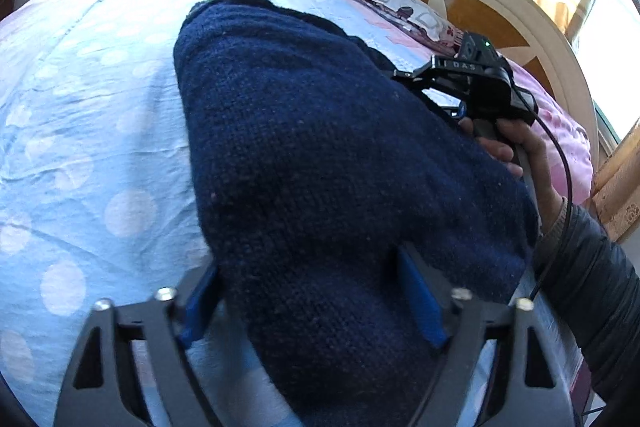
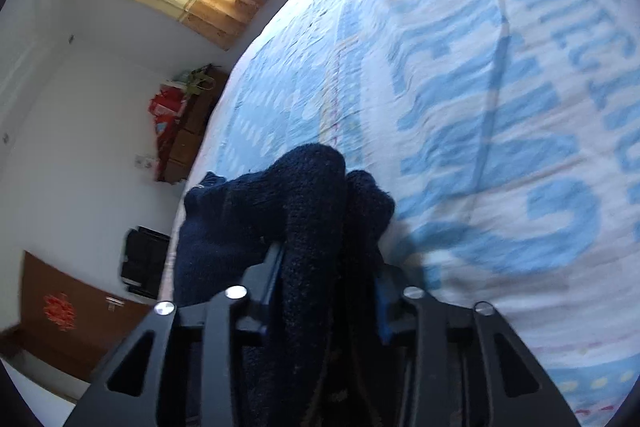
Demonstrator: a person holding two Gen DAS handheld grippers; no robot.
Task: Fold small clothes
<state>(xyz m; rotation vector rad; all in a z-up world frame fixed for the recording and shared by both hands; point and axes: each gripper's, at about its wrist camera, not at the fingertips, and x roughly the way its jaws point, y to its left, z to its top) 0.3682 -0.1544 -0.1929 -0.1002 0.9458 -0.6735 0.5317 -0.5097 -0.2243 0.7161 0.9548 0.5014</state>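
**Sweater lifted, fold not finished**

The dark navy knitted sweater point(image 1: 320, 147) hangs above the pale blue printed bed sheet point(image 1: 80, 107), pinched in both the left tongs point(image 1: 316, 303) and the right tongs point(image 2: 324, 279). It looks partly doubled over, though the close view hides its outline. Laying it flat and smoothing remain.

Navy sweater point(image 1: 320, 155) hides right tongs point(image 1: 416, 79) tips; sheet lettering point(image 2: 576, 39) blurred, possibly cut at edge.
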